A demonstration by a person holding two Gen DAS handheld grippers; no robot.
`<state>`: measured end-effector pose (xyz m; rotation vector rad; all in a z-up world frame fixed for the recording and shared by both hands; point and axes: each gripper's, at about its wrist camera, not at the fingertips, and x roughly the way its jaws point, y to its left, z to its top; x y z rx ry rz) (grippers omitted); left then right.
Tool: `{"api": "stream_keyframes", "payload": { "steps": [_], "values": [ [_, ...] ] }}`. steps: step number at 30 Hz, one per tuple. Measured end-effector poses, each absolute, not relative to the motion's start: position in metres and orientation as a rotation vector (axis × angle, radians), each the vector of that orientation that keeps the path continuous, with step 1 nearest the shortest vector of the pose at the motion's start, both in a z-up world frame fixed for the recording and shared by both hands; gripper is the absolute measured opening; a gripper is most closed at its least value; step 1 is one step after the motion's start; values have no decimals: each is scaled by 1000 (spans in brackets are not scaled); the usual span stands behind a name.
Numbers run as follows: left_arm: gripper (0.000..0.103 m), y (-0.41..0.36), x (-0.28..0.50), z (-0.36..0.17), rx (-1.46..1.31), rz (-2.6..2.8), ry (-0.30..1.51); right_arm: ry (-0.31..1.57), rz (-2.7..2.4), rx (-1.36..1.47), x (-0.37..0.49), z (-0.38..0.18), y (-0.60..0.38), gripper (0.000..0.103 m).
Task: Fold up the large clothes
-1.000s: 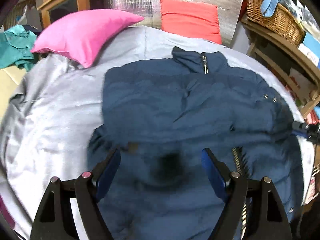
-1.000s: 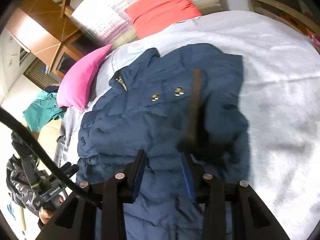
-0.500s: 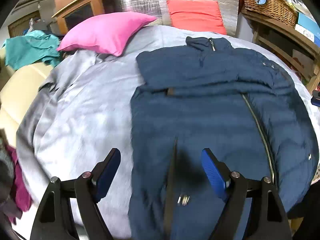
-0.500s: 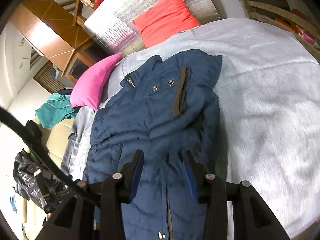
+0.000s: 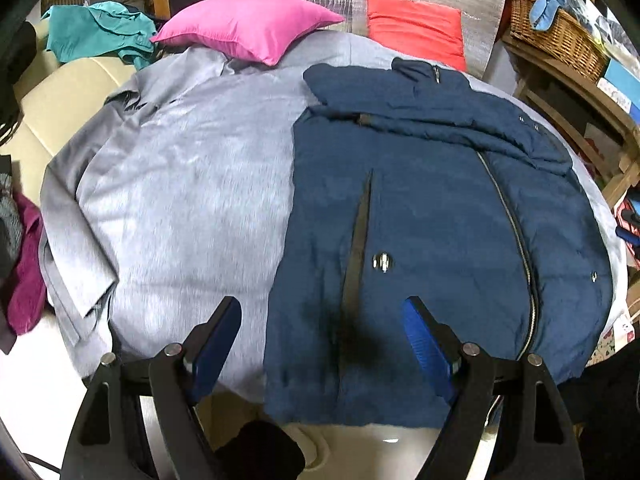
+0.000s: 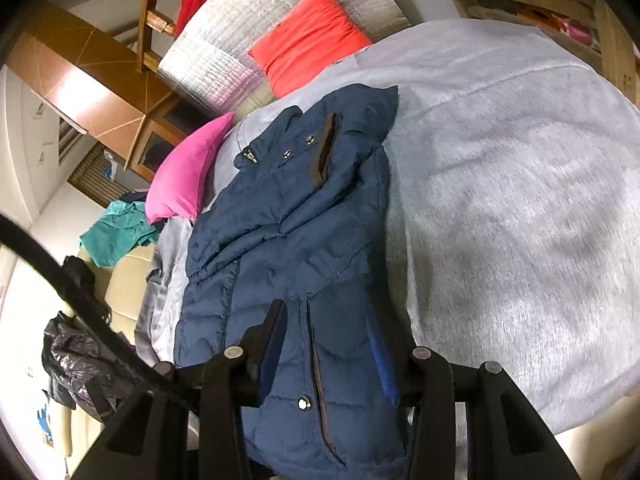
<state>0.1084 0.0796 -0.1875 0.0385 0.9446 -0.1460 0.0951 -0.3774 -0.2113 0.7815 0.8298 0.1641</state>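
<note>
The blue jacket [image 5: 420,216] lies flat on the grey bed [image 5: 180,184], sleeves folded in, below the pink pillow [image 5: 248,24]. The left gripper [image 5: 322,344] hovers open over its hem; the right gripper [image 6: 328,356] is part open, holding nothing. The puffy padding may spring back and undo a loosely gripped fold.

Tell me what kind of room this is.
Probably a lived-in bedroom: a grey-covered bed with a pink pillow, a navy jacket spread on it, and a wicker basket on wooden shelves.

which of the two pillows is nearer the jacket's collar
The red pillow, directly behind the navy jacket's collar; the pink pillow lies off to the left.
</note>
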Motion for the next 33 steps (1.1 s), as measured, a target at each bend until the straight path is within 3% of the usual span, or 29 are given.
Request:
{"api": "stream_keyframes", "payload": {
  "steps": [20, 25, 33],
  "values": [
    [83, 76, 104, -193, 85, -93, 909, 865, 184, 770, 98, -218, -362, 47],
    [83, 71, 103, -191, 126, -84, 884, 883, 181, 764, 102, -222, -360, 54],
    [83, 69, 102, -190, 160, -74, 866, 890, 183, 752, 102, -222, -356, 54]
  ]
}}
